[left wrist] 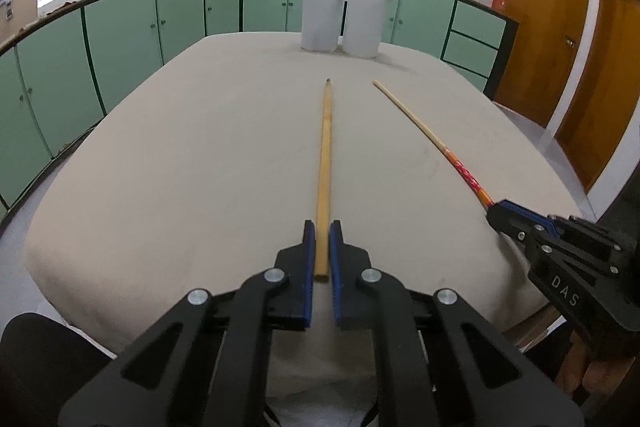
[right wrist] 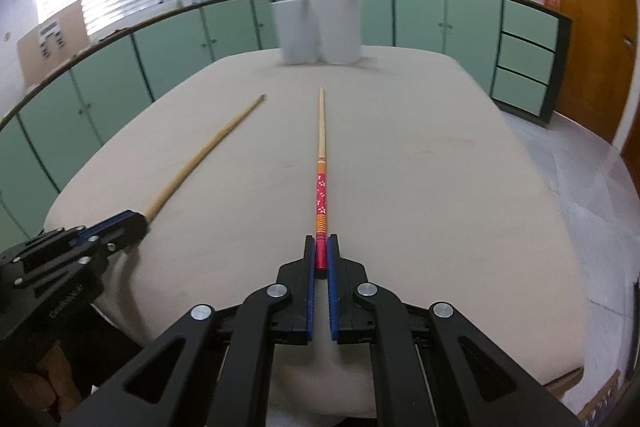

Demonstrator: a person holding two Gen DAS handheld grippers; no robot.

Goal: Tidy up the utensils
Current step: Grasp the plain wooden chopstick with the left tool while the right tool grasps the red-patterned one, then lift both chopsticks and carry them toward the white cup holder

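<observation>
Between left gripper (left wrist: 322, 247) pads: plain wooden chopstick (left wrist: 325, 155), butt end pinched, shaft lying on cloth-covered table (left wrist: 180, 155). Right gripper (right wrist: 321, 259): clamped on butt of red patterned chopstick (right wrist: 321, 187). Table's far end: two white holders (left wrist: 340, 21), touching, chopsticks inside.

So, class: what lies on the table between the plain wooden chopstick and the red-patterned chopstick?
Nothing: only bare tablecloth separates the plain chopstick and the patterned chopstick, clearest in the left wrist view.

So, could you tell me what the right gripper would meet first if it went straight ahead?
Probably the tablecloth, since the right gripper points downward along its red patterned chopstick; the white cups stand farther on.
</observation>
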